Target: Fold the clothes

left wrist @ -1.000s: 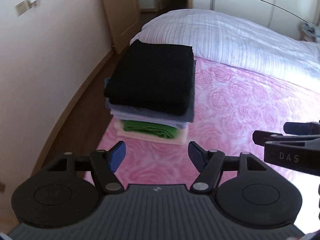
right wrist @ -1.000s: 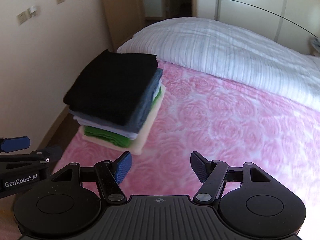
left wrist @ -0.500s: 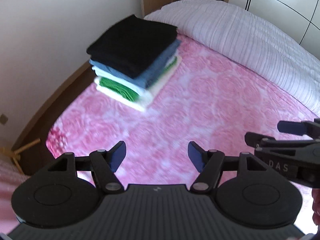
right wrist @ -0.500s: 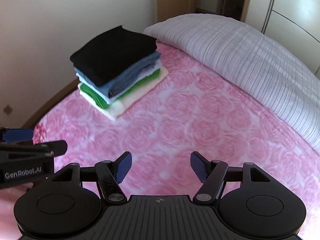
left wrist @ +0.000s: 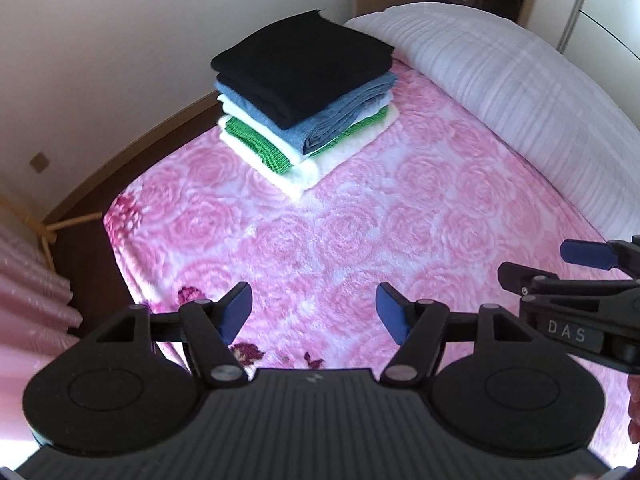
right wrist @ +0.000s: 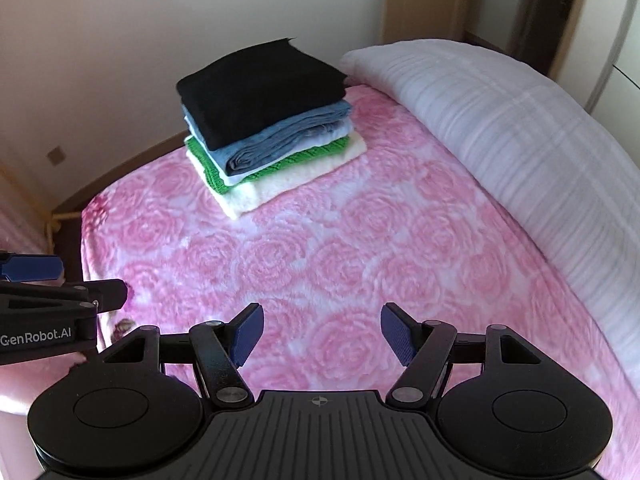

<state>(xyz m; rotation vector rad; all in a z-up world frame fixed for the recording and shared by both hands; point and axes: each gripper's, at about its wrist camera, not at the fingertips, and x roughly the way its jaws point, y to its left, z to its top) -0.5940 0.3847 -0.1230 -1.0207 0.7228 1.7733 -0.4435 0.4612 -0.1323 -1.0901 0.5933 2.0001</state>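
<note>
A stack of folded clothes (left wrist: pixel 306 92) sits at the far left corner of the bed, black on top, then blue, white, green and cream; it also shows in the right wrist view (right wrist: pixel 268 120). My left gripper (left wrist: pixel 314 316) is open and empty, well back from the stack above the pink blanket (left wrist: pixel 360 240). My right gripper (right wrist: pixel 322 334) is open and empty, also well short of the stack. The right gripper shows at the right edge of the left wrist view (left wrist: pixel 580 280). The left gripper shows at the left edge of the right wrist view (right wrist: pixel 52 292).
A white striped duvet (left wrist: pixel 520 92) lies across the head of the bed. A cream wall (left wrist: pixel 120 40) and wooden skirting run along the bed's left side. A pink curtain (left wrist: pixel 28 288) hangs at the left. Wardrobe doors (right wrist: pixel 616 40) stand behind.
Both grippers have pulled back and away from the stack, which now looks smaller and farther. Both have stayed open and empty. The stack has not moved.
</note>
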